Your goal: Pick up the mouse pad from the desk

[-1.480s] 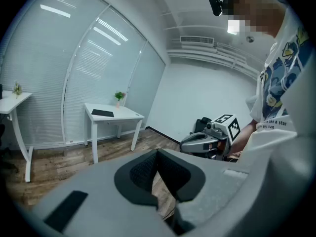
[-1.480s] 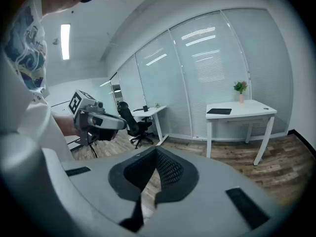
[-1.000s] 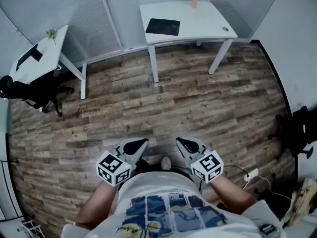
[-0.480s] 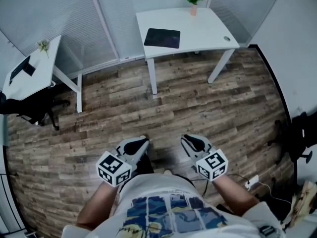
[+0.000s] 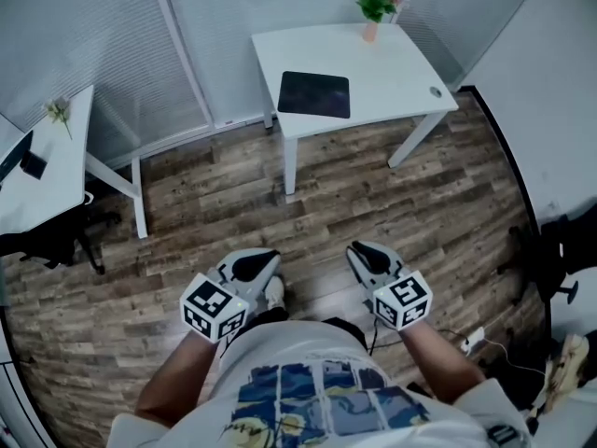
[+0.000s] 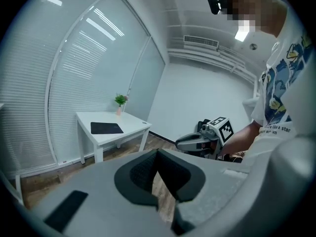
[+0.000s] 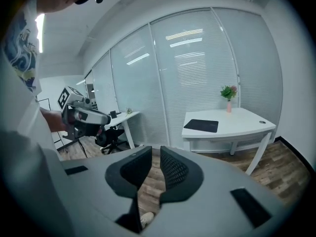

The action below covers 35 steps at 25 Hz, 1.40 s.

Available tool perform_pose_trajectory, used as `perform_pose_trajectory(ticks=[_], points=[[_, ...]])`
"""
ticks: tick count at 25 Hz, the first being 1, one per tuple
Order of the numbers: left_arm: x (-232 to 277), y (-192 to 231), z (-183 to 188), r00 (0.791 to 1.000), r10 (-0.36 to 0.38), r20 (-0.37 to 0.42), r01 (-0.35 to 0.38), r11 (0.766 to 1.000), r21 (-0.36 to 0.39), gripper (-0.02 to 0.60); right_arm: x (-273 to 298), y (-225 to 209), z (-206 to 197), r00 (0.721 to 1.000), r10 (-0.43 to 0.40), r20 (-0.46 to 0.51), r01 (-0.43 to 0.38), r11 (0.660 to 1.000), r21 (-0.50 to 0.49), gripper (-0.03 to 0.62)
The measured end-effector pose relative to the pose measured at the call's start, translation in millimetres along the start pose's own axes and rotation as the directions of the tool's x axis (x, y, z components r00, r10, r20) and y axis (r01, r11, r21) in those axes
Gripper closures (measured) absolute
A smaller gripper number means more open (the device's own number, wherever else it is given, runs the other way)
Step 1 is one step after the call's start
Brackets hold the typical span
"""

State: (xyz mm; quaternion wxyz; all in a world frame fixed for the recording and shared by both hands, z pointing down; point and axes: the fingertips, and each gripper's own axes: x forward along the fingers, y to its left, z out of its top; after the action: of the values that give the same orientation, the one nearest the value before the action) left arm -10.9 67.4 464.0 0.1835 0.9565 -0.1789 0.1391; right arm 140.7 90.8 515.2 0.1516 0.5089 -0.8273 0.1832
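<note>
One flat black mouse pad [image 5: 314, 94]

I can read no word or number anywhere here. The nearest things to signs are the black-and-white square coded patterns on the white cube [image 5: 215, 308] of the left gripper [image 5: 266, 259] and the white cube [image 5: 403, 299] of the right gripper [image 5: 358, 249]; they carry no letters. The person's white T-shirt with a blue and yellow print [image 5: 317, 404] bears a line of small lettering [image 6: 279, 129] in the left gripper view, too blurred to read.
</note>
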Motion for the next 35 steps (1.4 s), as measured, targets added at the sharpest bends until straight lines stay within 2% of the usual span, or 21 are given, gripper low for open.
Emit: perform_pose_trajectory(ticks=[6,13,20,26,35], points=[[-4.0,63.9,9.7,0.999,-0.029,-0.013,0.029,1.0,-0.003,0.58,61.1,-26.2,36.5,0.998,-0.056,0.008,0.056,0.998,0.011,0.542],[11.3,106.4,24.1,1.0,-0.016,0.0,0.016,1.0,-0.025,0.58,110.1,-94.5,61.9,0.995,-0.101,-0.002,0.101,0.995,0.004,0.537],[54.9,150.5,58.1,0.999,0.035,0.009,-0.035,0.999,-0.037,0.58,176.8,-200.9,88.9,0.993,-0.115,-0.031,0.114,0.993,-0.029,0.531],[107.8,183.8,101.8,0.996,0.084,0.017,-0.083,0.995,-0.046,0.58,240.7,-296.5,110.9,0.993,-0.099,-0.069,0.095,0.994,-0.056,0.523],[164.7,223.1,134.9,0.987,0.161,0.002,-0.16,0.983,-0.094,0.58,333.9,-413.7,107.1,0.984,-0.098,-0.148,0.087,0.993,-0.08,0.516]])
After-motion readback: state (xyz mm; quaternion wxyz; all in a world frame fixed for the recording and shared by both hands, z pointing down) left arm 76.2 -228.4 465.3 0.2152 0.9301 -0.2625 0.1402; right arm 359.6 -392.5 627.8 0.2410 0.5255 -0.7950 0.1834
